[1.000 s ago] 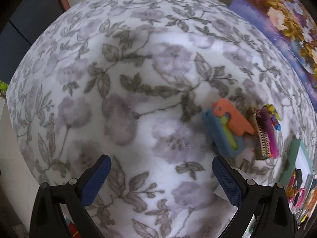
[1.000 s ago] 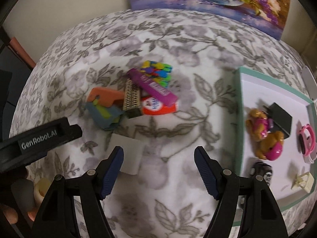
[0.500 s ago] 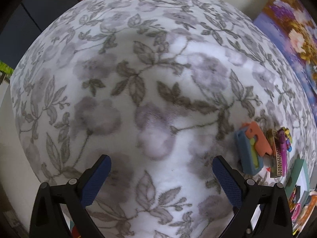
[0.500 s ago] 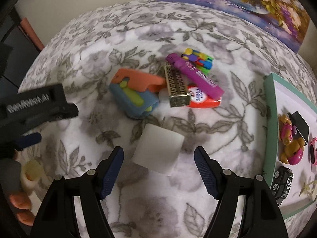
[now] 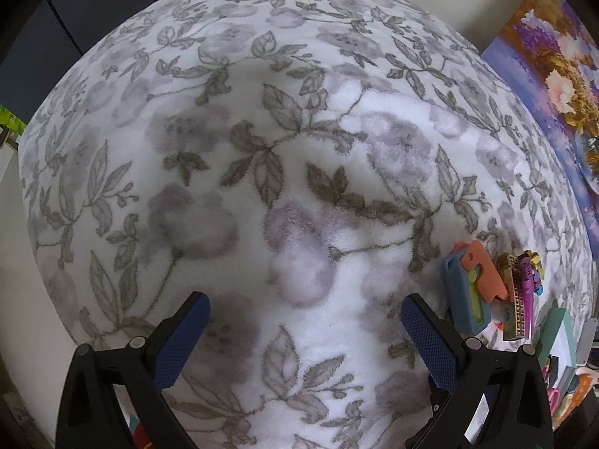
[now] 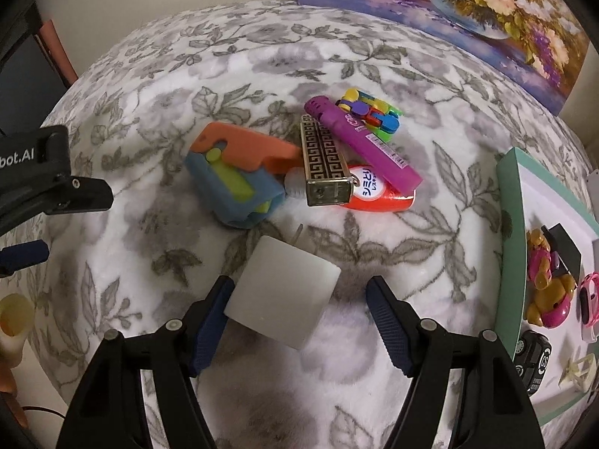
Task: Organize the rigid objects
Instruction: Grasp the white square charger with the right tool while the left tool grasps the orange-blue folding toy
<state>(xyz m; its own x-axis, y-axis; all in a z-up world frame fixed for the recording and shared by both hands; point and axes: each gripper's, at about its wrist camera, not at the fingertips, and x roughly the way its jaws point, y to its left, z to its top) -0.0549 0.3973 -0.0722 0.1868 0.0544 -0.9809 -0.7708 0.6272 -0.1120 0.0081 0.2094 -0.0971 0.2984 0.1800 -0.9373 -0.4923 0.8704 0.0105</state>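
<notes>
Partly done, by judgement: several small toys, among them two toy cars (image 6: 533, 355) and pink-and-gold figures (image 6: 546, 284), already lay in the green-rimmed tray (image 6: 509, 224) at the right. Still left on the floral blanket (image 6: 149, 131): a white block (image 6: 284, 292) nearest, then a blue-and-orange folding toy (image 6: 239, 176), a gold patterned lighter (image 6: 324, 164), an orange-red bottle (image 6: 378, 194), a purple lighter (image 6: 363, 146) and a multicoloured linked toy (image 6: 370, 112).

Right gripper (image 6: 299, 321) held low, jaws wide around the white block, left pad just beside it, not closed. Left gripper (image 5: 303, 340) hovered over bare blanket, jaws wide, empty, well apart from the pile.
</notes>
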